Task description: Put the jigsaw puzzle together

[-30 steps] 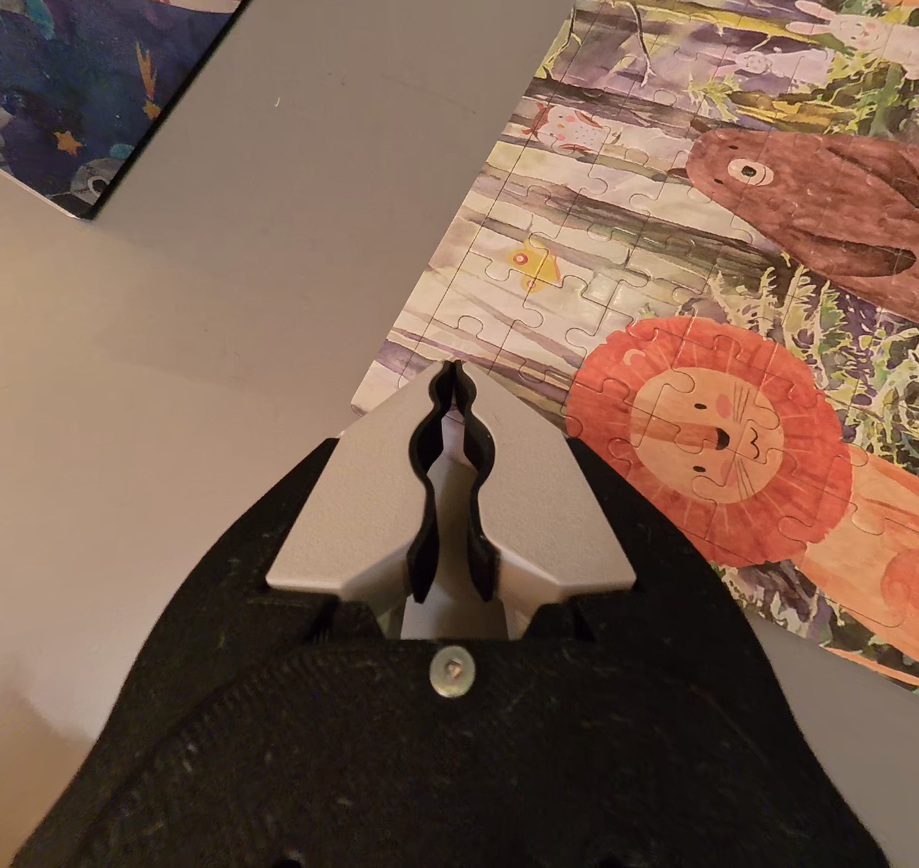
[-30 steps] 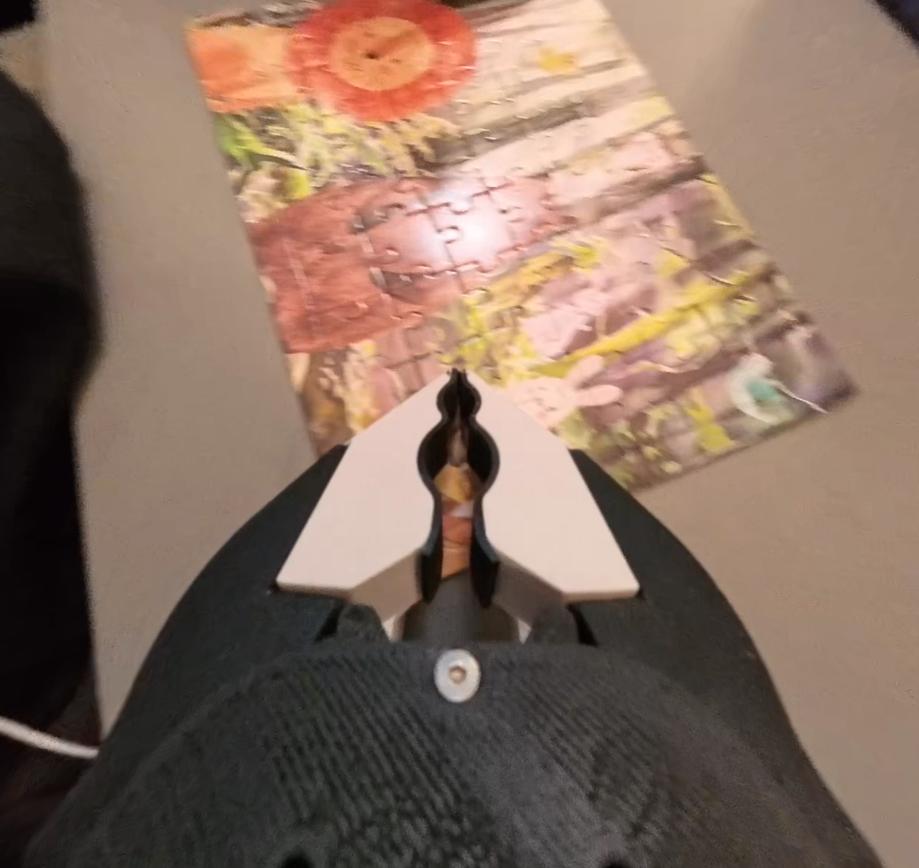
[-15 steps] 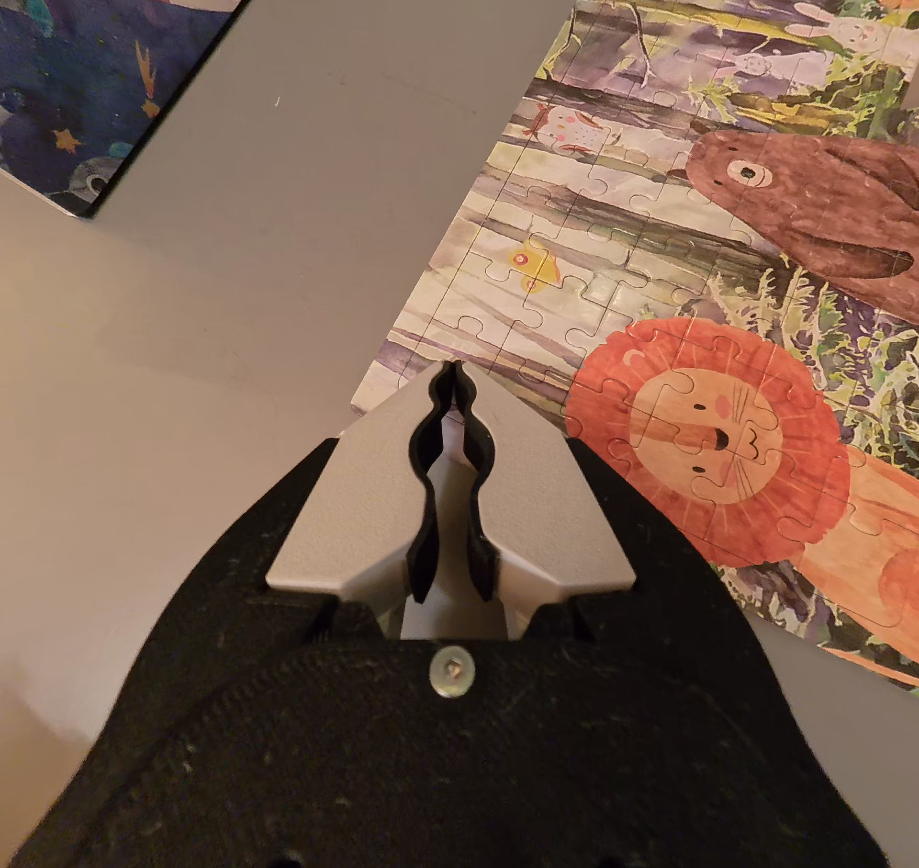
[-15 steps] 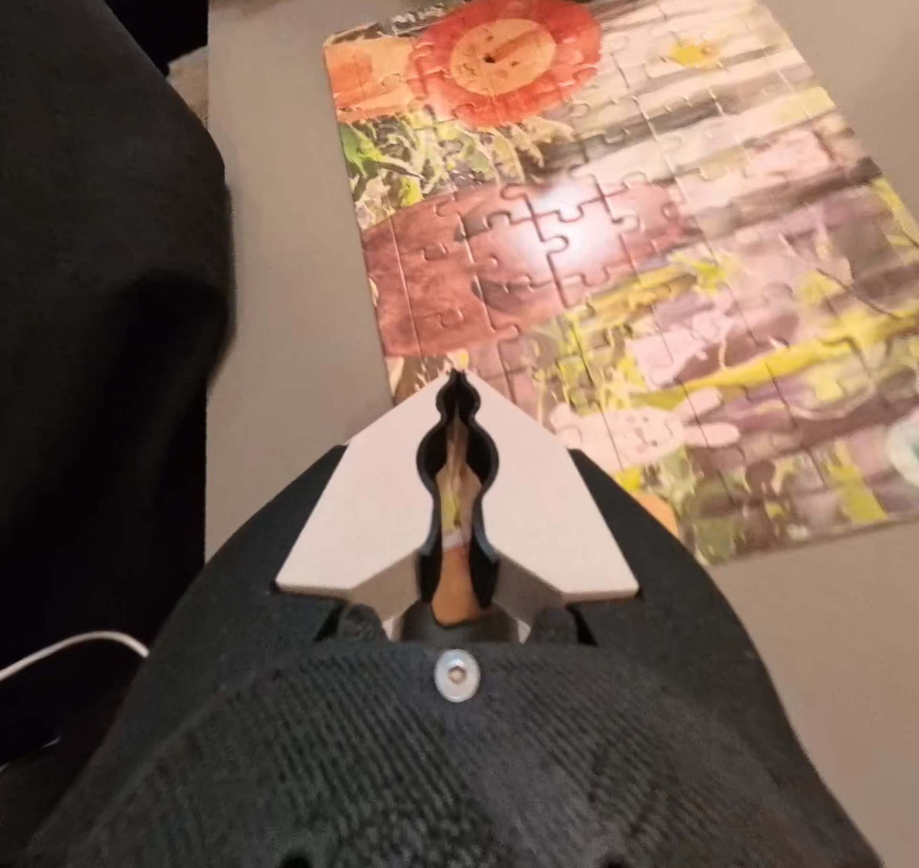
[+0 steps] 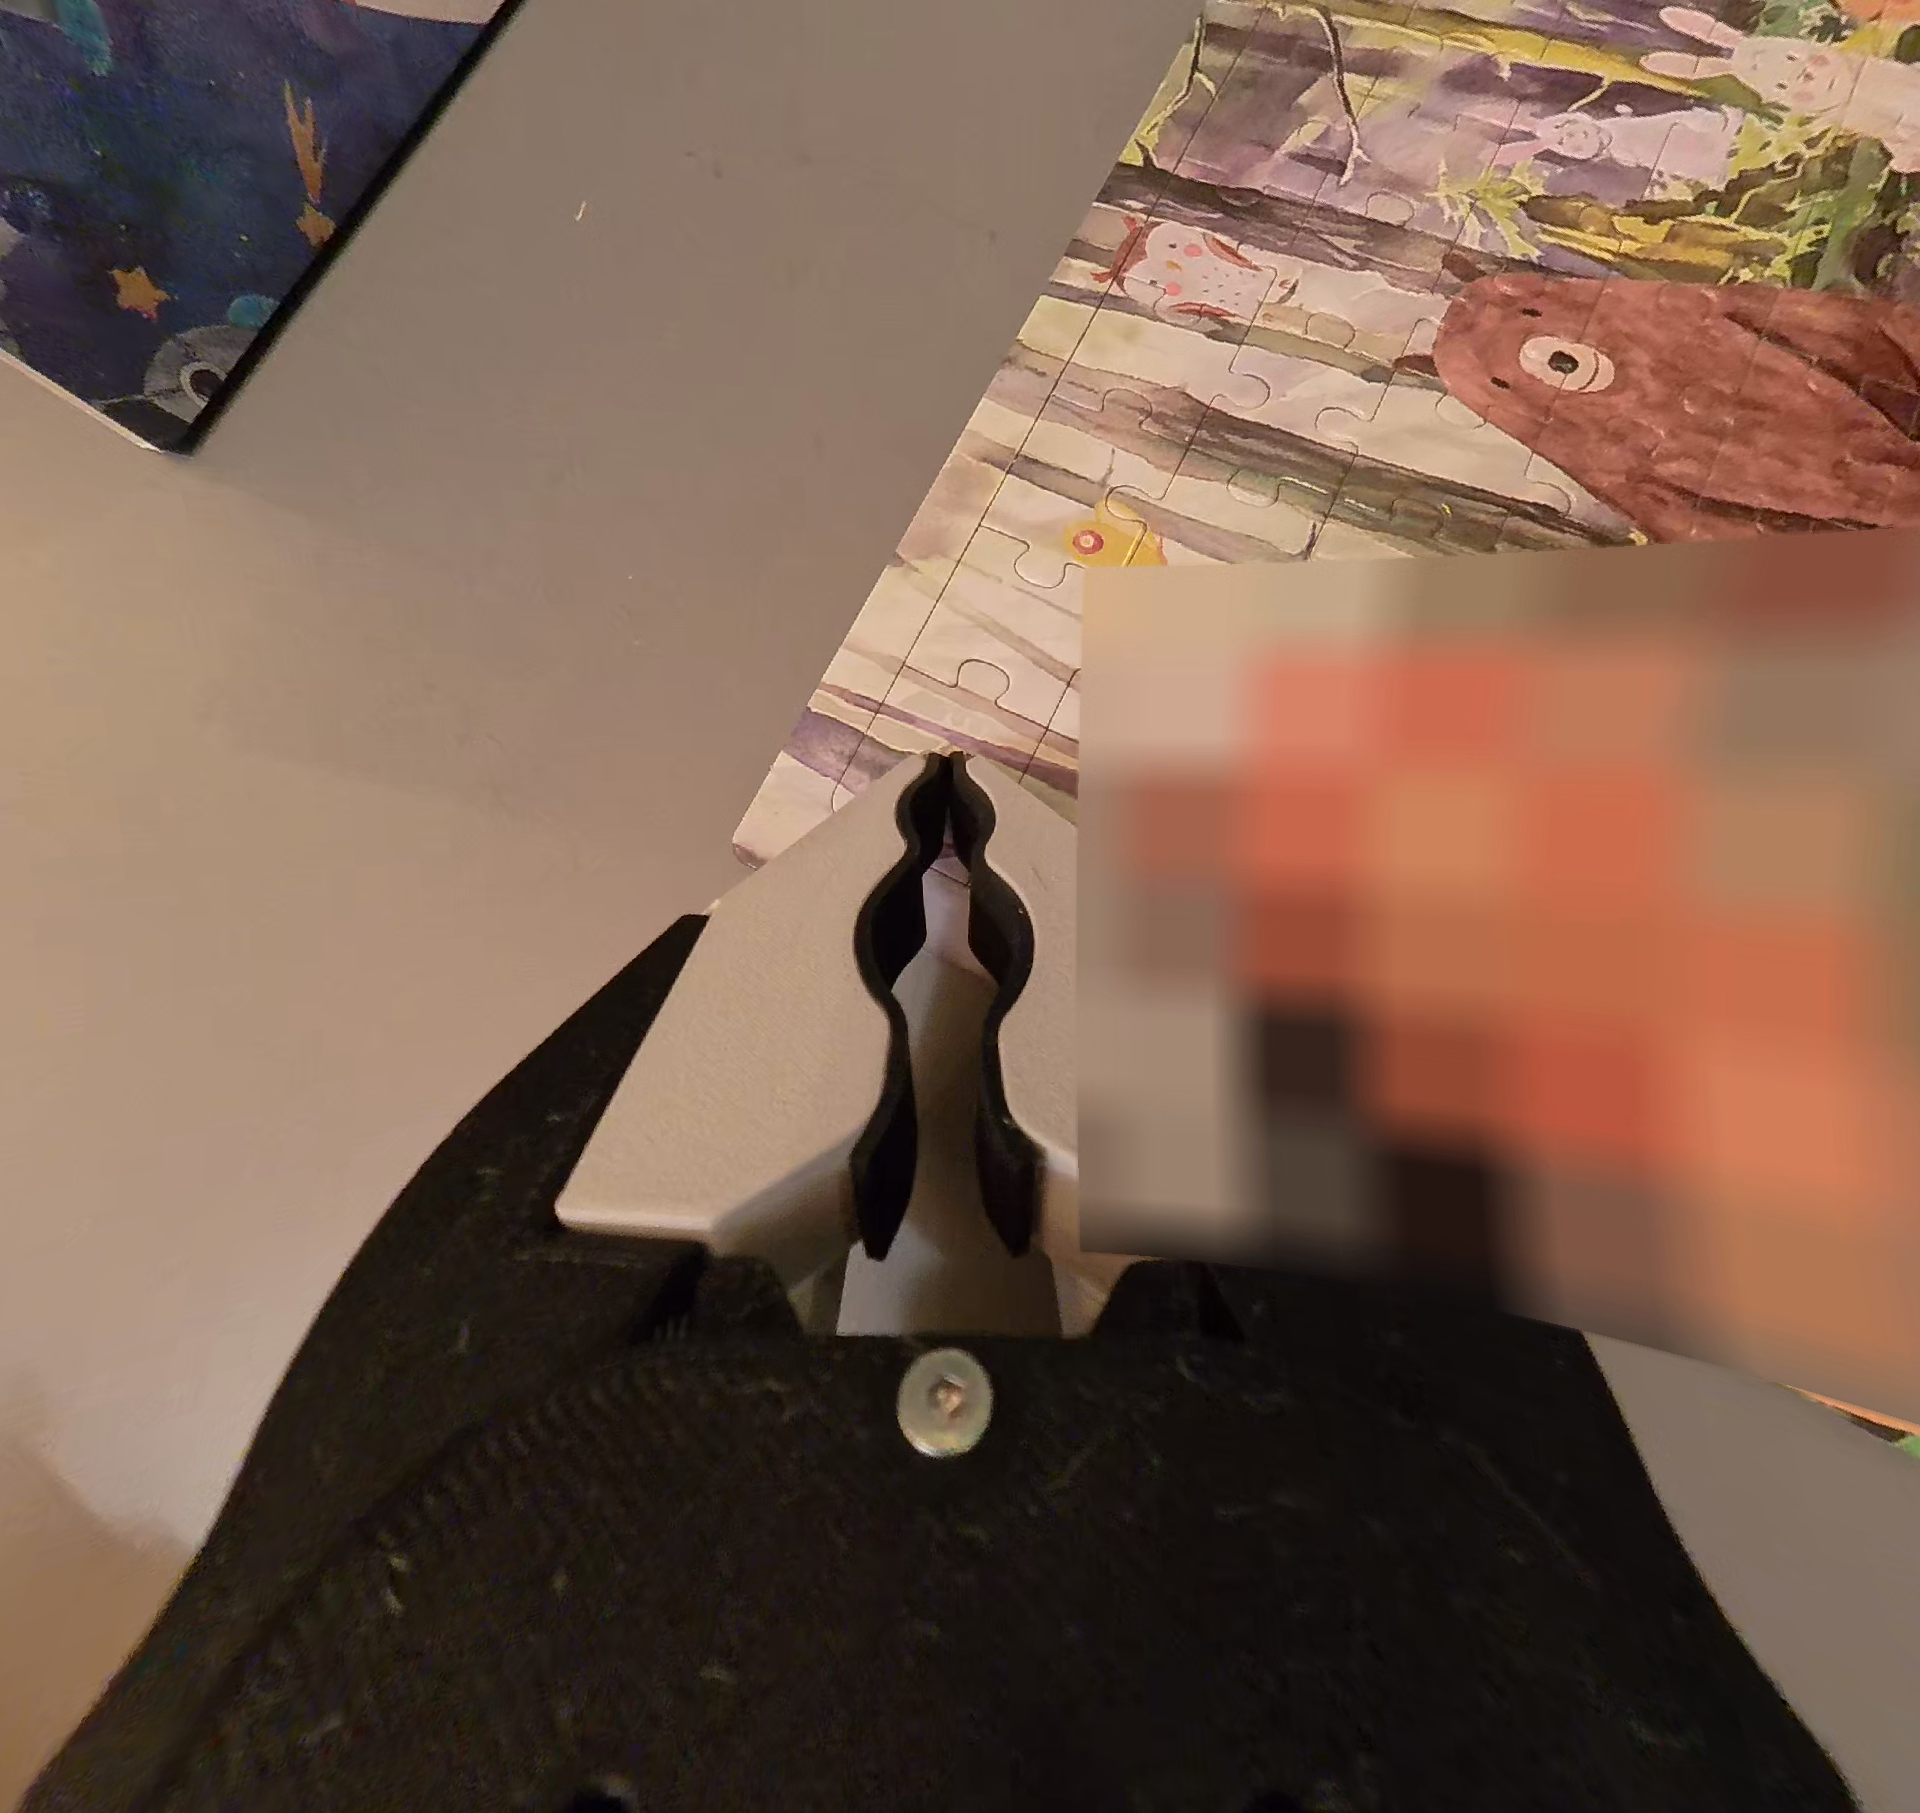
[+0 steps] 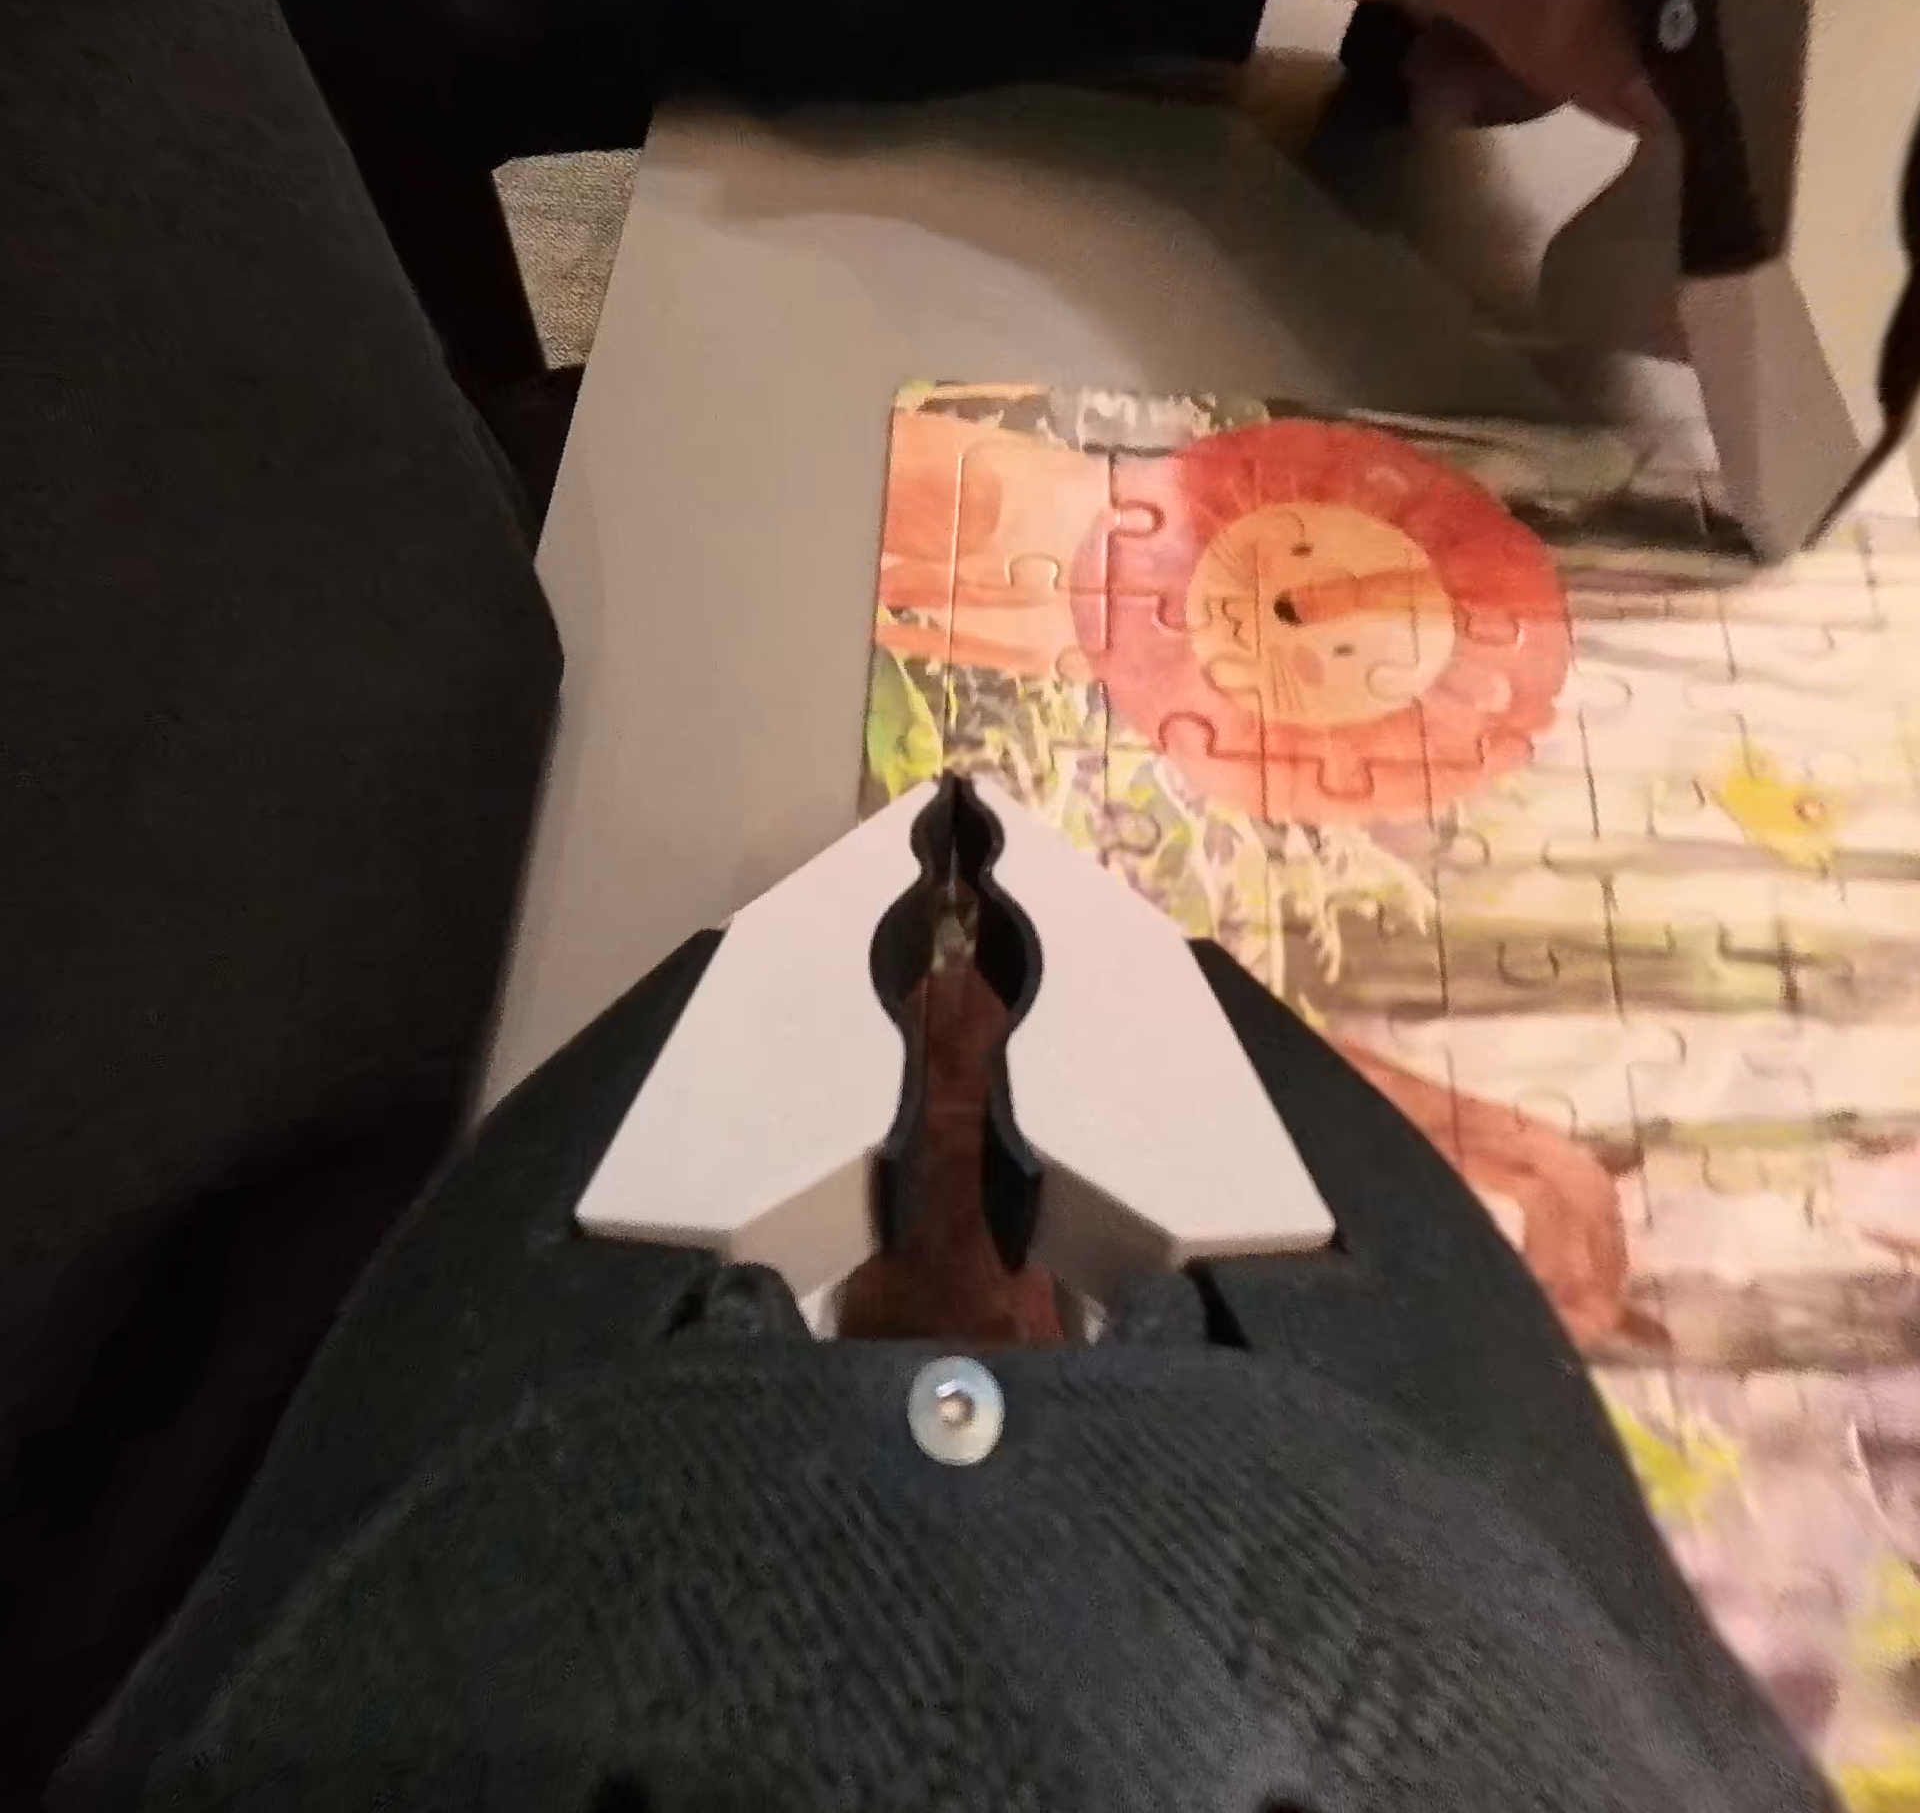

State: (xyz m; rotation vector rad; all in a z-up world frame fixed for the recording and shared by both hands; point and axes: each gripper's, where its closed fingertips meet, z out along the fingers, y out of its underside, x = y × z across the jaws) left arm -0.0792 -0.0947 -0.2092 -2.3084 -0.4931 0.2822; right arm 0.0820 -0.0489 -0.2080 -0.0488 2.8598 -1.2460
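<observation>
your left claw rests closed and empty on the puzzle corner; right claw closed, empty. the puzzle looks finished, so check for gaps.

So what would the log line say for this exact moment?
left gripper: shut, empty, at jigsaw puzzle corner | right gripper: shut, empty, above puzzle edge | no loose piece visible

Grey tabletop, bare at the near left. Far left on it: flat dark-blue picture board with rocket and star motifs, black edge, cut off by the frame. Right wrist view: dark cloth fills the left side; floor beyond the tabletop's far-left corner, blurred.
</observation>
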